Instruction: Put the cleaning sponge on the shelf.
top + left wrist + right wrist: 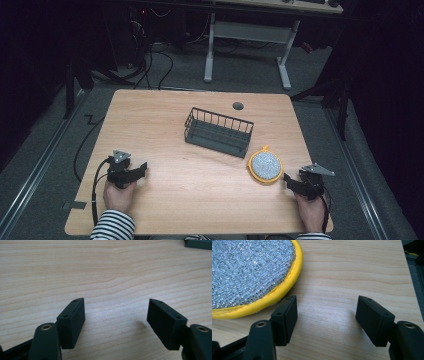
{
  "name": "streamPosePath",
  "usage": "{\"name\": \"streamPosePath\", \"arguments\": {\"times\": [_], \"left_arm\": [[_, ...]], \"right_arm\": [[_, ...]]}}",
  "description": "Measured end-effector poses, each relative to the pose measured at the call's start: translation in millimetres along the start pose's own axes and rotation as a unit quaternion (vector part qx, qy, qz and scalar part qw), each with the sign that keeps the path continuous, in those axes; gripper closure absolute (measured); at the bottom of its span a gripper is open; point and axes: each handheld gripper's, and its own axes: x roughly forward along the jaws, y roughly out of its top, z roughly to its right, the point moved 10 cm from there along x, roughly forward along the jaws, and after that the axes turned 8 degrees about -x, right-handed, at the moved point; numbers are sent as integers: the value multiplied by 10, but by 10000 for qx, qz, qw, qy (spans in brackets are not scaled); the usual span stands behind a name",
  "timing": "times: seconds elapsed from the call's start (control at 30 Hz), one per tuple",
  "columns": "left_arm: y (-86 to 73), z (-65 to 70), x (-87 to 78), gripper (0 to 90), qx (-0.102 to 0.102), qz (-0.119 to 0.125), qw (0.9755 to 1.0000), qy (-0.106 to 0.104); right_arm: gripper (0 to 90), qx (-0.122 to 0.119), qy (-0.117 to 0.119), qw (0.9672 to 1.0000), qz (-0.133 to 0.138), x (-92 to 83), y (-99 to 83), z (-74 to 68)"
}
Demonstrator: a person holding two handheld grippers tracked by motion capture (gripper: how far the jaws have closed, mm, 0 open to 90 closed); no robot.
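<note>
My right gripper [325,318] stands with its jaws wide apart and nothing between them but bare wood. Just beside its left jaw lies the round scrubbing pad [249,272], close to the pad's yellow rim but apart from it as far as I can tell. My left gripper [116,320] is likewise spread wide over bare table [105,272], gripping nothing.

The scrubbing pad lies flat, silver face up. Being round, it has no long axis; in the high view a small yellow loop sits at its far edge, pointing away from me toward the basket. Its face is a glittering grey woven mesh, bound all round by a bright yellow fabric border with a stitched seam.

Seen from above, the pad sits on the right part of the table, just ahead and inward of my right gripper [295,182], and near the wire basket [218,132] without touching it. The basket is dark, oblong, open-topped, its long axis running slantwise from far left to near right. My left gripper [140,170] rests well apart from both, near the left front corner. The right table edge runs close beside my right hand [311,210]; broad open wood lies between my two hands.
</note>
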Motion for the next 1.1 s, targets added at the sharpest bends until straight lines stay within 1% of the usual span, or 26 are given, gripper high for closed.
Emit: {"name": "streamPosePath", "arguments": {"times": [0.13, 0.17, 0.23, 0.27, 0.33, 0.37, 0.43, 0.47, 0.5, 0.57, 0.63, 0.73, 0.8, 0.87, 0.93, 1.0, 1.1], "left_arm": [[1, 12, 14, 299, 78, -33, 10000, 20], [2, 13, 16, 294, 84, -27, 10000, 21], [1, 14, 16, 288, 89, -28, 10000, 21], [0, 16, 16, 286, 97, -34, 9999, 22], [-3, 19, 20, 286, 160, -50, 9998, 82], [-5, 21, 21, 284, 190, -59, 9997, 104], [-5, 26, 24, 284, 198, -54, 9997, 118], [-5, 27, 25, 284, 205, -51, 9997, 127], [-7, 28, 26, 283, 225, -59, 9996, 146], [-13, 32, 30, 283, 330, -91, 9992, 219], [-13, 37, 32, 278, 310, -88, 9993, 213], [-13, 37, 32, 279, 309, -89, 9993, 212], [-13, 38, 32, 278, 309, -88, 9993, 211], [-13, 38, 32, 279, 308, -88, 9993, 211], [-14, 38, 31, 278, 308, -97, 9993, 210], [-13, 38, 32, 279, 306, -89, 9993, 213], [-12, 36, 32, 280, 302, -82, 9993, 211]], "right_arm": [[340, 59, 18, 10000, 1, -3, 1, 2], [353, 95, 40, 9999, -43, -12, -1, 2], [384, 233, 165, 9994, -183, -46, -4, -3], [399, 294, 241, 9992, -139, -74, 11, -3], [404, 352, 272, 9990, 6, -134, 56, 10], [403, 386, 329, 9987, 59, -166, 85, 7], [395, 376, 410, 9983, 150, -215, 144, -10], [371, 366, 461, 9981, 176, -240, 183, -34], [353, 379, 464, 9980, 177, -251, 213, -54], [345, 355, 616, 9973, 161, -252, 274, -118], [345, 288, 848, 9959, 84, -233, 331, -208], [344, 78, 953, 9954, -76, -181, 415, -306], [346, -8, 987, 9951, -107, -158, 464, -342], [346, -14, 1041, 9944, -169, -125, 510, -383], [346, -50, 1031, 9945, -200, -67, 568, -401], [349, -54, 991, 9949, -191, -5, 628, -398], [353, -3, 1011, 9946, -247, 87, 692, -390]]}}
